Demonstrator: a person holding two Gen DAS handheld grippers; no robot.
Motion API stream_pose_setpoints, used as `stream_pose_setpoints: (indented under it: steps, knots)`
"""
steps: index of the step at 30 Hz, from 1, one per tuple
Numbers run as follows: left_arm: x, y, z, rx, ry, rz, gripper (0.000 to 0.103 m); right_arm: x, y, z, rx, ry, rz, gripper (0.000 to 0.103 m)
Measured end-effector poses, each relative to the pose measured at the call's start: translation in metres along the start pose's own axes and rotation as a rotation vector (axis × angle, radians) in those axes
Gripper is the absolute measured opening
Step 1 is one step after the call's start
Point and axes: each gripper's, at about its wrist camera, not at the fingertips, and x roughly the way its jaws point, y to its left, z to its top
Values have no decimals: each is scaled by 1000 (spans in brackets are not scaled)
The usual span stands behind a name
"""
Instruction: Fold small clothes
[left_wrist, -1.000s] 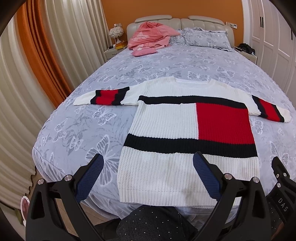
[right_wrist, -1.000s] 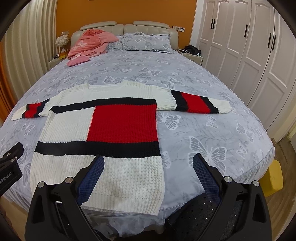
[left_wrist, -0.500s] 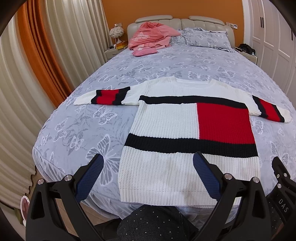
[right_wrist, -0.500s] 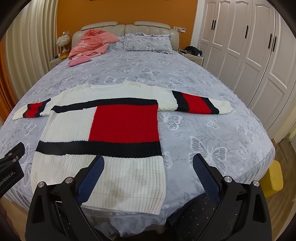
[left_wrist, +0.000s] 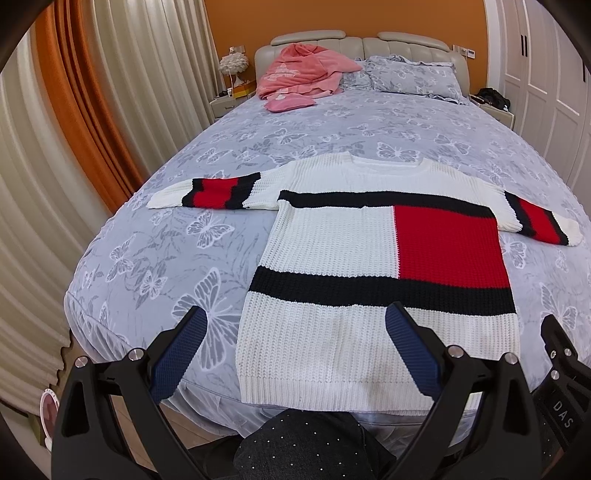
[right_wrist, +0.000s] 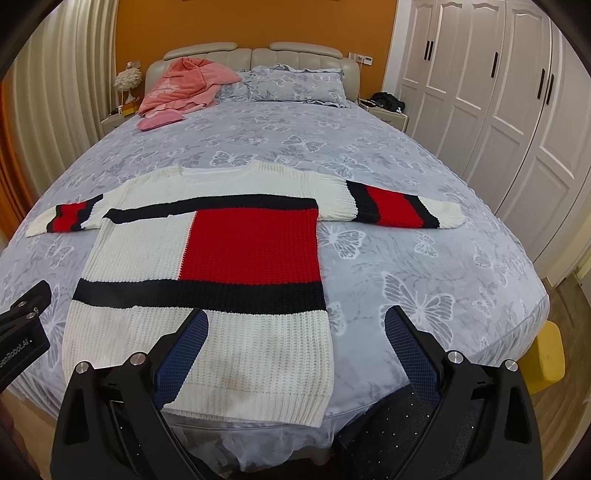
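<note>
Sweater (left_wrist: 369, 280) flat on bed (right_wrist: 424, 147); both grippers released; right gripper (right_wrist: 295, 332) body reads "DAS".

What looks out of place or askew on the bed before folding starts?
Nothing stands out. The sweater lies flat on the bed, sleeves spread, hem at the near edge. Both the left gripper and the right gripper are open and empty.

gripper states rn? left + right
Left gripper: open, holding nothing, above the sweater.
Right gripper: open, holding nothing.
</note>
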Motion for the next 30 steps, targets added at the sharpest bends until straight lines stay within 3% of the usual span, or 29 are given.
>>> stream_pose_setpoints:
  steps: [25,30]
  knots:
    - [6,2,5,0,9,14,95,11,10,3,-11,28,35,95]
    - [15,5,7,-26,42,2,96,32,-17,20,-23,20,65,95]
